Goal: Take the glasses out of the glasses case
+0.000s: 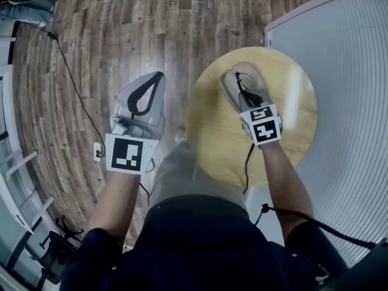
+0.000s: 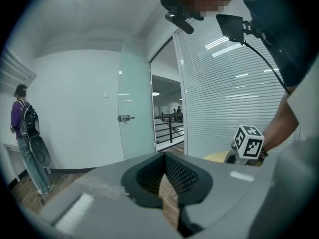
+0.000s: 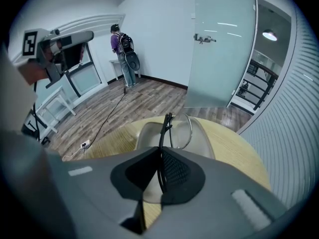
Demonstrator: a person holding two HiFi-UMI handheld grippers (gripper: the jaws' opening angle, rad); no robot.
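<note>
Right gripper view shows the right gripper (image 3: 160, 158) clenched on thin black-framed glasses with clear lenses (image 3: 163, 128), over the pale grey oval glasses case (image 3: 143, 133) on the round wooden table (image 3: 234, 153). The left gripper (image 2: 165, 166) is closed on nothing, out over the plank floor (image 1: 91, 41).

Grey left gripper (image 1: 158, 76), right gripper (image 1: 238, 76), marker cubes (image 1: 132, 154), black cable (image 1: 315, 224), navy sleeves (image 1: 97, 247)

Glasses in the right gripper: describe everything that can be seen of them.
The thin black-framed glasses are pinched edge-on between the shut jaws of the right gripper. One rounded, thin-rimmed clear lens shows to the right of the dark frame; the rest is hidden by the jaws. They stand roughly upright over the open pale grey glasses case on the round wooden table. Whether they touch the case cannot be told.
</note>
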